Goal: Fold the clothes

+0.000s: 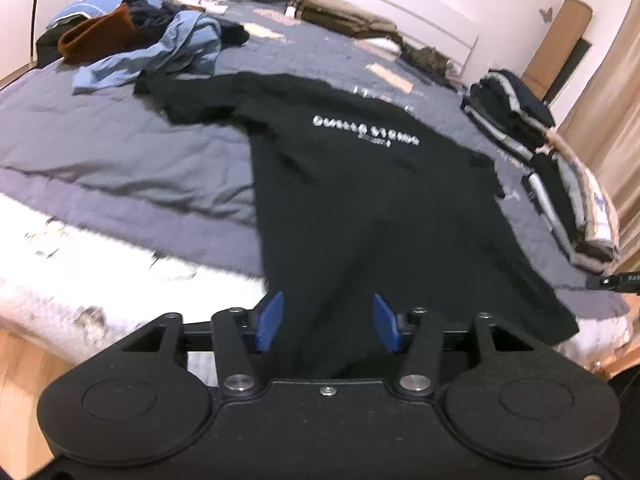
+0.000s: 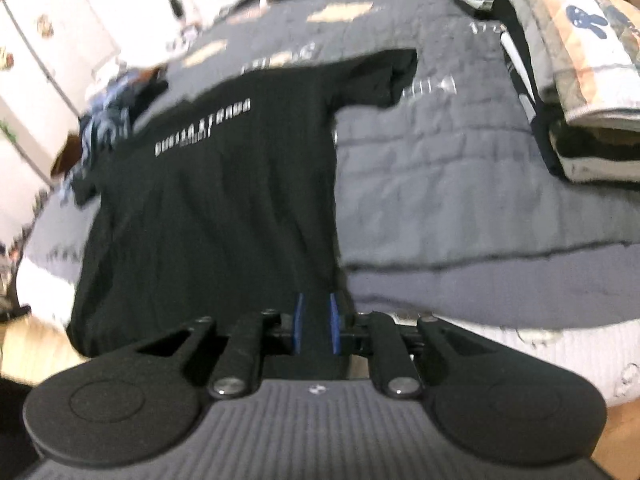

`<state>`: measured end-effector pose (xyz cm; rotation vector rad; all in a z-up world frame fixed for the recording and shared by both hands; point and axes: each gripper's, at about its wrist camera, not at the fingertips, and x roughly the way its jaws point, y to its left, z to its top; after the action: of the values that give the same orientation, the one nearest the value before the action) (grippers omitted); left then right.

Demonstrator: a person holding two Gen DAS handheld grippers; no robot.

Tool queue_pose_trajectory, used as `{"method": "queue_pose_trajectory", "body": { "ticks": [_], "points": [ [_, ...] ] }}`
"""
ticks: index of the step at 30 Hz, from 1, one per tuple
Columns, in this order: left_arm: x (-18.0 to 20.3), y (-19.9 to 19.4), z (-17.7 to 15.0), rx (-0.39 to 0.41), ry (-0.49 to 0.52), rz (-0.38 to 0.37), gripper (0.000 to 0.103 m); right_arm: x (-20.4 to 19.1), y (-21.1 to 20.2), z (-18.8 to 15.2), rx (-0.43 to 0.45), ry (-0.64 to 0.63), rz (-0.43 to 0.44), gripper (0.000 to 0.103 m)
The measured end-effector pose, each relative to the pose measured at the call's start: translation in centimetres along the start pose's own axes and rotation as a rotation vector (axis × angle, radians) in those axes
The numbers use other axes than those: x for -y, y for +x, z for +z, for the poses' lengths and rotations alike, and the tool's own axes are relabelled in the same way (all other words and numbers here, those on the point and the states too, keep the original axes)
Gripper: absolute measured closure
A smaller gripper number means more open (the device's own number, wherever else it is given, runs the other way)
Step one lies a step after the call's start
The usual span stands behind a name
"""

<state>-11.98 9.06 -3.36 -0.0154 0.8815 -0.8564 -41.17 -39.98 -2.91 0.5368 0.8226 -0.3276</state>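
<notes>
The left gripper (image 1: 328, 322), black-framed with blue pads, points down at a slant with its jaws spread well apart. The right gripper (image 2: 316, 324), likewise black with blue pads, also tilts downward, its jaws parted only by a narrow gap.

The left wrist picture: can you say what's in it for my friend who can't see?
A black T-shirt with white lettering lies spread on a grey-blue bedspread, its hem between the left claw and its open blue pads. Unfolded clothes sit far left, a folded stack right.
</notes>
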Motion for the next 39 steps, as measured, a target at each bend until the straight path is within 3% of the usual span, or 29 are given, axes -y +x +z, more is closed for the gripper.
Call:
{"method": "queue_pose_trajectory", "body": {
  "ticks": [4, 7, 12, 19, 25, 27, 28, 29, 30, 34, 36, 39],
  "points": [
    [0.4, 2.0, 0.4, 0.032, -0.005, -0.032, 0.049, -1.2, 2.3, 0.9, 0.009, -0.029, 0.012, 0.089],
    [-0.4, 3.8, -0.2, 0.007, -0.04, -0.051, 0.045, -1.3, 4.4, 0.9, -0.052, -0.058, -0.032, 0.089],
    [-0.6, 5.2, -1.0, -0.094, 0.103, 0.063, 0.045, -0.1, 4.8, -0.2, -0.091, -0.053, -0.043, 0.089],
    [-0.3, 5.2, -3.4, -0.185, 0.275, 0.109, 0.045, 0.9, 4.4, -1.8, -0.126, -0.056, -0.033, 0.089],
    [0.0, 7.4, -4.6, -0.248, 0.396, 0.168, 0.045, 0.9, 5.7, -2.6, -0.168, -0.059, -0.03, 0.089],
    [0.1, 8.0, -4.9, -0.271, 0.431, 0.16, 0.052, 0.8, 6.1, -2.9, -0.177, -0.059, -0.022, 0.089],
    [0.1, 8.3, -5.1, -0.287, 0.441, 0.149, 0.073, 0.6, 6.2, -3.1, -0.183, -0.067, -0.02, 0.089],
    [0.0, 8.5, -5.2, -0.311, 0.431, 0.141, 0.089, 0.5, 6.3, -3.2, -0.185, -0.07, -0.014, 0.089],
    [-0.6, 8.7, -5.0, -0.338, 0.373, 0.11, 0.092, 0.4, 6.4, -3.3, -0.187, -0.072, -0.007, 0.092],
    [-4.1, 6.6, -2.6, -0.348, -0.009, -0.122, 0.096, 0.0, 6.0, -3.0, -0.187, -0.073, 0.037, 0.101],
    [-5.2, 3.9, -1.3, -0.301, -0.119, -0.213, 0.096, 0.0, 4.6, -2.5, -0.156, -0.056, 0.074, 0.101],
    [-5.5, 1.8, -0.5, -0.285, -0.083, -0.157, 0.096, 0.4, 1.7, -1.4, -0.087, -0.026, 0.127, 0.101]
  ]
}}
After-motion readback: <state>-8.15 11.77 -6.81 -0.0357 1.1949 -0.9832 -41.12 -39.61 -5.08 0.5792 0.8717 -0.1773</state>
